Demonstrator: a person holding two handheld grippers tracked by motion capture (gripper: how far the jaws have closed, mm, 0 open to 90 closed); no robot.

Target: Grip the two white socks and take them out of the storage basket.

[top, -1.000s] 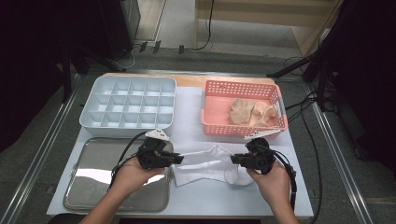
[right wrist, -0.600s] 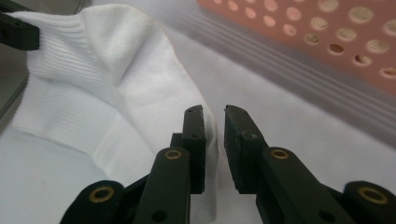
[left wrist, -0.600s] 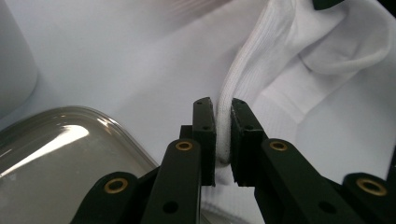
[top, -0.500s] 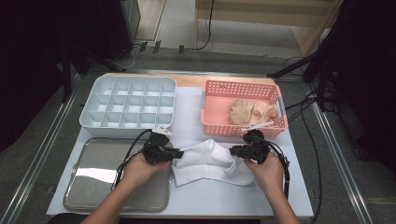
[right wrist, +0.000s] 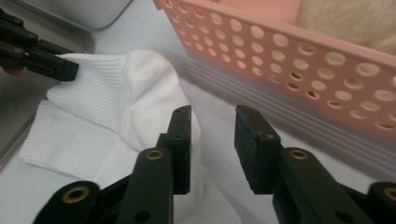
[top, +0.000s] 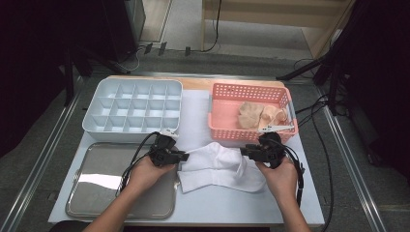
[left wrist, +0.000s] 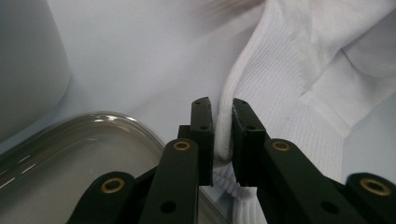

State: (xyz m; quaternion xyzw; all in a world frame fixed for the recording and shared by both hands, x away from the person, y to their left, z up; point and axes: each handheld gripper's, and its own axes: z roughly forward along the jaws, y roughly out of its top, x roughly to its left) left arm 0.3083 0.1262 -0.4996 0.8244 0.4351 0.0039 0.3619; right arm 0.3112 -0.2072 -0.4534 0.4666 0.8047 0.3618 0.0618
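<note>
While left tool (left wrist: 219, 135) pinches its ribbed cuff, white sock (top: 220, 166) lies lengthwise across table — right tool (right wrist: 212, 144) spread, just opening, nothing between

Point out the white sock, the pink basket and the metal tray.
white sock (top: 220, 166), high view, on the middle of the folded fabric.
pink basket (top: 227, 134), high view, on its perforated front wall.
metal tray (top: 99, 186), high view, on its bare shiny bottom.
</note>
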